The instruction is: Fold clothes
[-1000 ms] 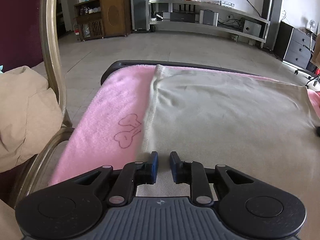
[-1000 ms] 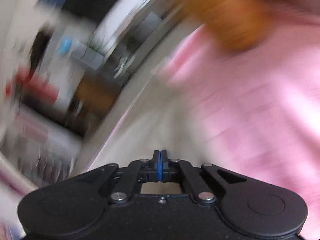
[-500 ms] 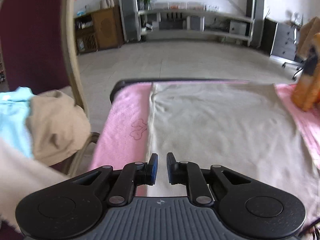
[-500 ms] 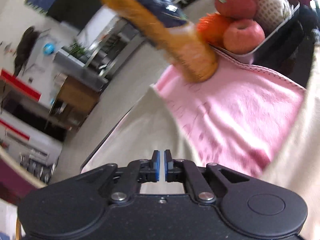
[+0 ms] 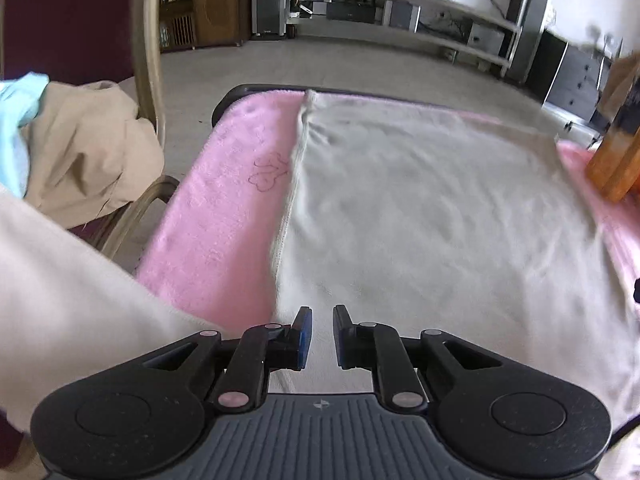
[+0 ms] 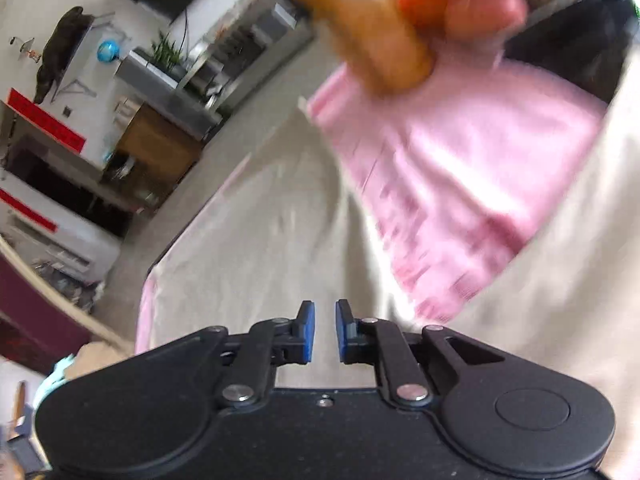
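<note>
on the pink towel: a beige garment [image 5: 432, 208] lay spread flat over the pink towel [image 5: 224, 216] that covered the table, its left hem straight and the towel showing on both sides.
left gripper: the left gripper [image 5: 319, 338] hung over the garment's near edge with its jaws a small gap apart and nothing between the pads.
right gripper: the right gripper [image 6: 325, 332] hung over the same cloth near its right side; its jaws were opening and no cloth sat between them.
step in hand: judged as a release between folds, with the next grab not yet made.
doing it well: each gripper should probably take a matching corner or hem point, pinch one layer only, and lift together so the fold line stays straight.
watch for: an orange object [image 5: 616, 152] stood just beside the garment's right edge and could be struck.
nearby: other clothes [image 5: 80, 148] lay heaped on a chair at the left.
</note>
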